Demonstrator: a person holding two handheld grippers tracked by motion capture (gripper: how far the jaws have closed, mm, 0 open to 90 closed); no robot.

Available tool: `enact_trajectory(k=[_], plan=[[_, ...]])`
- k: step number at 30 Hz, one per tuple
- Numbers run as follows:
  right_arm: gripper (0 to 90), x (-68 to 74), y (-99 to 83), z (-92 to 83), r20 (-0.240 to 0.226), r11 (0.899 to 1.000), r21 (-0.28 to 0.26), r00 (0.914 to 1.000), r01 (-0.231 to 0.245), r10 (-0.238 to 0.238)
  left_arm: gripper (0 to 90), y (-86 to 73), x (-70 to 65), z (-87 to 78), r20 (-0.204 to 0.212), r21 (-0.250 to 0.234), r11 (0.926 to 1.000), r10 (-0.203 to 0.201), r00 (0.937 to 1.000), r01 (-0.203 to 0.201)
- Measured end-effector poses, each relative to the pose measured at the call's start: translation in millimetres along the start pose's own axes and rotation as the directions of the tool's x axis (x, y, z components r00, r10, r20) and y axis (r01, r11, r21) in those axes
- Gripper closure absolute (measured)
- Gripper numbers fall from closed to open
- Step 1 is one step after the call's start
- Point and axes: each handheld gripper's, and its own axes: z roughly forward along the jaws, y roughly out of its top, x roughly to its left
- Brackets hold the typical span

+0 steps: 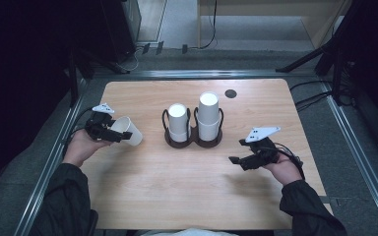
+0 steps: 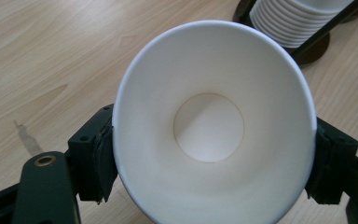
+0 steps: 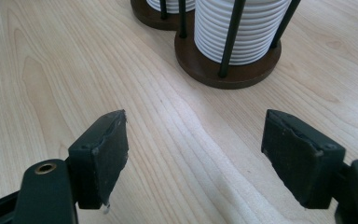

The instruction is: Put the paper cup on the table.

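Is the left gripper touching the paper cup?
Touching. In the left gripper view, the left gripper has a jaw pressed against each side of the paper cup, holding it above the table.

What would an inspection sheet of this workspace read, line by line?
Surface: wooden table, bare apart from the items below.
Job's things: white paper cup on its side in the left gripper; two cup stacks in a dark twin holder.
Clutter: small dark round spot near the far edge.
Grippers: left shut on the cup; right gripper open, nothing between its jaws.
Cables: one trails from each gripper; more on the floor beyond.
Surroundings: dark room, metal frame rails, wooden furniture behind.
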Motion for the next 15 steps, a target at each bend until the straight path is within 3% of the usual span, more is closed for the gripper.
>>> enact_trajectory(k=[7,10,15], plan=[[22.6,0.9,-2.9,-1.5,0.003,1.0,-0.001,1.0,0.002,-0.002,20.1,-3.5,14.9,-4.2,-0.058,0.008,0.9992,-0.039,0.9975,0.04],[22.6,0.9,-3.6,-2.5,0.006,1.0,-0.003,1.0,0.002,-0.002,19.6,-5.8,19.2,-4.2,-0.108,0.021,0.9984,-0.05,0.9929,0.053],[22.6,1.4,-3.8,-2.4,0.009,1.0,0.0,0.9999,0.004,-0.004,19.0,-8.8,24.7,-2.4,-0.145,0.037,0.997,-0.062,0.9875,0.068]])
